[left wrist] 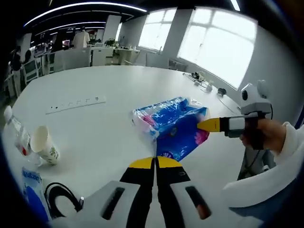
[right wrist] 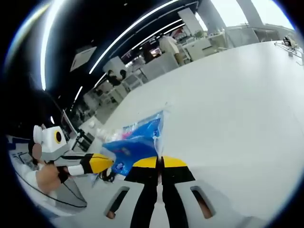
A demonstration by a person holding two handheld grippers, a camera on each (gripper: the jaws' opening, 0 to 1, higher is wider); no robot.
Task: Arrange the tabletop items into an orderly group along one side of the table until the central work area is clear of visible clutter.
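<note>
You are closing both grippers on the same thing: the blue plastic pack (left wrist: 173, 126), a soft, crinkly film bag printed in blue with pink patches, probably tissue rolls. In the left gripper view it is lying on the white desk (left wrist: 109, 80) just ahead of your left gripper (left wrist: 155, 163), whose yellow-tipped jaws are standing pressed together at the pack's near edge; whether they are pinching film there, I cannot tell. Your right gripper (left wrist: 207, 125) is reaching in from the right of that view with its yellow tip against the pack's side, and how wide it is standing cannot be read from here.

In the right gripper view the right gripper (right wrist: 160, 162) is showing its jaws drawn together right at the pack (right wrist: 137, 140), and the film is puckering up at that corner, so it seems to be gripping a fold. The left gripper (right wrist: 97, 162) is touching the pack from the left.

Two grips probably suit such a limp, slippery bag: it would sag from one corner.

To the left of your left gripper a paper cup (left wrist: 43, 145) is lying tipped beside a clear bottle (left wrist: 16, 133), with a black cable (left wrist: 61, 194) and a blue packet (left wrist: 34, 192) nearer. Farther ahead a flat white power strip (left wrist: 76, 104) is resting.
</note>
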